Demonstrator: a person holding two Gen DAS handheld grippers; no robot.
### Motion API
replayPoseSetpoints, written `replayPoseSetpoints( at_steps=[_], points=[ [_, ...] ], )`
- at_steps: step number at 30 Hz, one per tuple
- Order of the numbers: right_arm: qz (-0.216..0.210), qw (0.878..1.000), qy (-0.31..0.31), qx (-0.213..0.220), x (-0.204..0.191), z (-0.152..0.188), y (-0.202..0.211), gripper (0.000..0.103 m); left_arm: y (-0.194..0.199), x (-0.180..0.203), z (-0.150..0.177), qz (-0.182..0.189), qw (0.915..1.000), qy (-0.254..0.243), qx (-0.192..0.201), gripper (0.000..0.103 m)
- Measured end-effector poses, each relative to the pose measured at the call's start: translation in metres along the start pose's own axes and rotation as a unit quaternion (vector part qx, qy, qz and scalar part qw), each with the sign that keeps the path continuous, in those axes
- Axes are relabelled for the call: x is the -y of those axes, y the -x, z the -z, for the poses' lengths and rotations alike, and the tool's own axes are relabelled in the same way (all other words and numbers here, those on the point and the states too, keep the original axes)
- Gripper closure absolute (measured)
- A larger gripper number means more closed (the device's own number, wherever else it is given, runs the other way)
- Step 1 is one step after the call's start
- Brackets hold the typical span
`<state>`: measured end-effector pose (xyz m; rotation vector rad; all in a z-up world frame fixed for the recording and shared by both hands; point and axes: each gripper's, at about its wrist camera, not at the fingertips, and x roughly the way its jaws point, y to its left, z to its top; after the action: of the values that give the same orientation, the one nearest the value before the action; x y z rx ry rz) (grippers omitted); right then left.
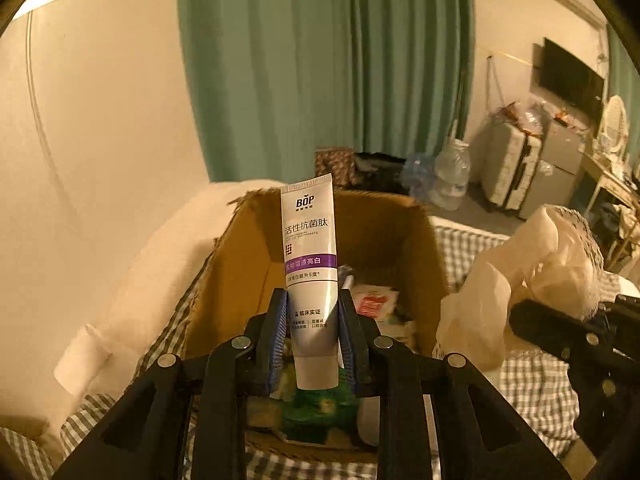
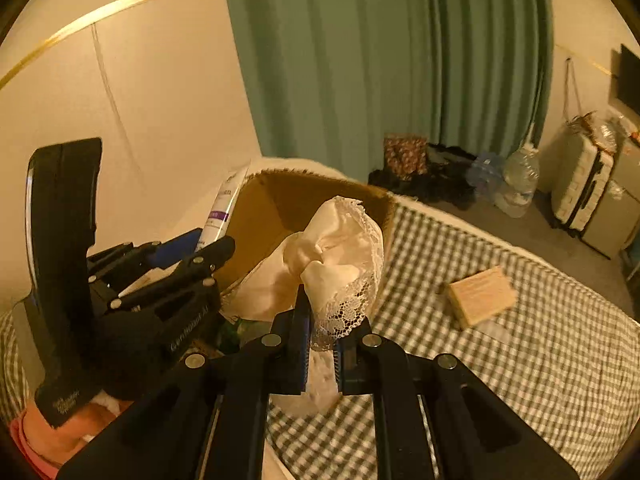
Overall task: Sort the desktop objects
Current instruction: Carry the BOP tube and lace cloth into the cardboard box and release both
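A white toothpaste tube (image 1: pixel 310 248) with a purple band stands upright between the blue pads of my left gripper (image 1: pixel 313 300), which is shut on its lower part, cap end toward the camera. It hangs over an open cardboard box (image 1: pixel 384 232) holding several small items. My right gripper (image 2: pixel 330 316) is shut on a bunched cream lace cloth (image 2: pixel 336 248), held at the box's (image 2: pixel 280 196) near right rim. In the right wrist view the left gripper (image 2: pixel 214 242) and the toothpaste tube (image 2: pixel 222 208) are at the left. In the left wrist view the cloth (image 1: pixel 532 256) and right gripper (image 1: pixel 520 318) are at the right.
The box rests on a green checked bedspread (image 2: pixel 480 360), close to a cream wall on the left. A pale wooden block (image 2: pixel 482 294) lies on the bedspread to the right. A green packet (image 1: pixel 320 408) lies in the box's near end. Water bottles (image 2: pixel 518 184) and a suitcase (image 2: pixel 580 184) stand on the floor beyond.
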<state>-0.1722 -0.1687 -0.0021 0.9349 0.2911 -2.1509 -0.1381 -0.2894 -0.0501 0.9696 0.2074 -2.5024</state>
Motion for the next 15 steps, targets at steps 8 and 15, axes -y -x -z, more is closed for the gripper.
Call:
replayPoseSetpoints(
  at_steps=[8, 15],
  points=[
    [-0.004, 1.000, -0.005, -0.026, -0.007, -0.007, -0.052, 0.094, -0.043, -0.005, 0.010, -0.004, 0.9994, 0.007, -0.032, 0.074],
    [0.000, 1.000, -0.008, -0.017, -0.008, -0.019, -0.062, 0.052, -0.043, -0.020, 0.014, -0.049, 0.9982, 0.026, -0.021, 0.023]
  ],
)
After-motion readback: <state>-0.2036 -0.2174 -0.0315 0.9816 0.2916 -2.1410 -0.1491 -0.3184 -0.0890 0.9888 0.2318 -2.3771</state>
